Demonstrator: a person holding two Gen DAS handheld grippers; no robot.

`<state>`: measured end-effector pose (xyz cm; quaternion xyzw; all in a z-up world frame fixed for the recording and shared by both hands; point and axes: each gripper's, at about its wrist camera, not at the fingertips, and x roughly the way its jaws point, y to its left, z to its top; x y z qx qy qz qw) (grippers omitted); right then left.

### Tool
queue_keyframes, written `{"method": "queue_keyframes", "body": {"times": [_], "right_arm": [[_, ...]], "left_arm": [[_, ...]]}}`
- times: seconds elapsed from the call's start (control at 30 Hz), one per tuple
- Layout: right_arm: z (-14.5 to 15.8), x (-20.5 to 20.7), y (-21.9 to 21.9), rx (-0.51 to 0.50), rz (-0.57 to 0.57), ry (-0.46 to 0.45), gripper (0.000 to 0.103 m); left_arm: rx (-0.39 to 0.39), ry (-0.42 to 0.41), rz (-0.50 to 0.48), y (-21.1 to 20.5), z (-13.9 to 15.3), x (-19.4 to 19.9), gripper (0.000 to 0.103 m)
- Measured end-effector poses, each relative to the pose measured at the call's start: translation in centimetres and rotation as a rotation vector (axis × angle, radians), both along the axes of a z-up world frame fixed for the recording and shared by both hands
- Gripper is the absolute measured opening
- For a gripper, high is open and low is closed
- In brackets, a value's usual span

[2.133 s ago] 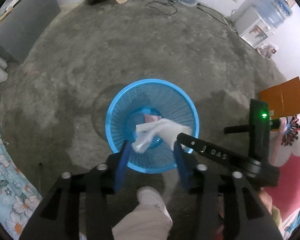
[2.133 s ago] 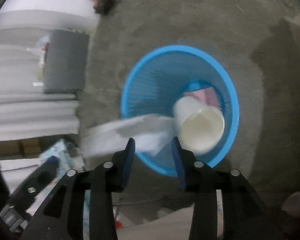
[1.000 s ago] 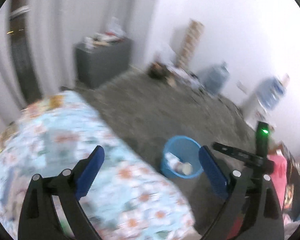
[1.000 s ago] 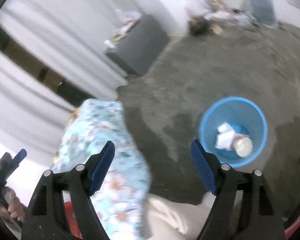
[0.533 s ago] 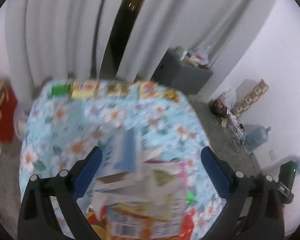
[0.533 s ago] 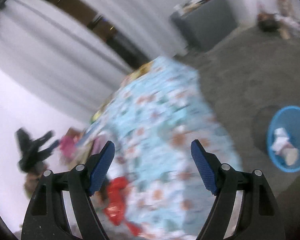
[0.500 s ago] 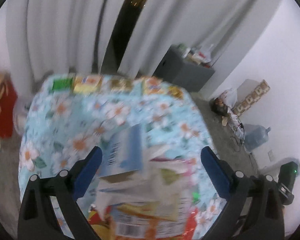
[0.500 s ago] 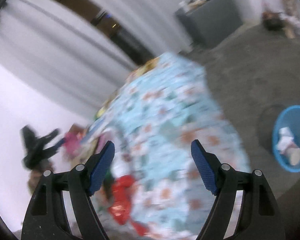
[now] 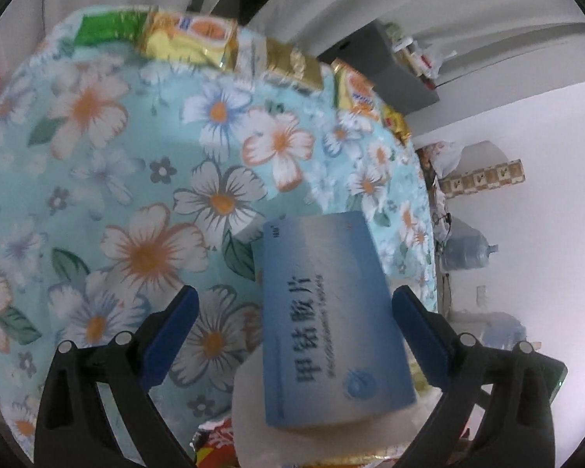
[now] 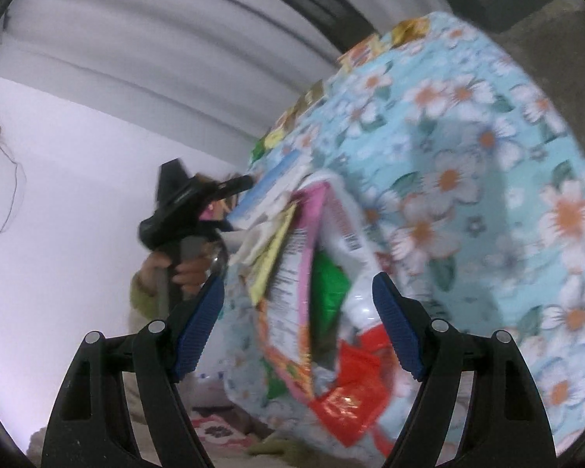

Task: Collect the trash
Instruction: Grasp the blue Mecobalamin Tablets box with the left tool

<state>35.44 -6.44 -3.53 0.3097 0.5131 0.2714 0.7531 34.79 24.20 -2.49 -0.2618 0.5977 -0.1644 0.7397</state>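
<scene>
A blue medicine box (image 9: 331, 312) lies on a white wad (image 9: 253, 413) at the near side of a table with a floral cloth (image 9: 136, 179). My left gripper (image 9: 292, 304) is open just above it, with the box between the blue fingers, closer to the right one. In the right wrist view a heap of snack wrappers (image 10: 312, 292), pink, green and red, sits at the table's corner. My right gripper (image 10: 298, 288) is open in front of that heap and holds nothing. The left gripper (image 10: 191, 195) shows there too, held by a hand (image 10: 187, 269).
Green, yellow and gold snack packets (image 9: 191, 39) line the table's far edge. Grey curtains (image 10: 175, 58) hang behind. A grey cabinet (image 9: 390, 66) and a water bottle (image 9: 468, 253) stand on the floor to the right.
Both grippers left the blue basket and swung over to the floral table. The left one sank closer to the blue box. The right one turned onto the wrapper heap.
</scene>
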Motion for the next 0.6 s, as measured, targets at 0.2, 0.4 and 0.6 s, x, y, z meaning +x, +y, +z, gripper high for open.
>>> {"method": "queue_keyframes", "body": {"times": [0.2, 0.4, 0.6], "right_arm": [[-0.1, 0.8, 1.7, -0.015, 0.020, 0.016, 0.075], [0.5, 0.3, 1.6, -0.021, 0.030, 0.023, 0.075], [0.5, 0.0, 1.5, -0.021, 0.028, 0.027, 0.075]], "left_arm": [[-0.018, 0.035, -0.032, -0.6, -1.3, 1.2, 0.097], [0.031, 0.046, -0.028, -0.3, -1.4, 1.9, 0.097], [0.003, 0.042, -0.093, -1.3, -0.7, 2.0, 0.097]]}}
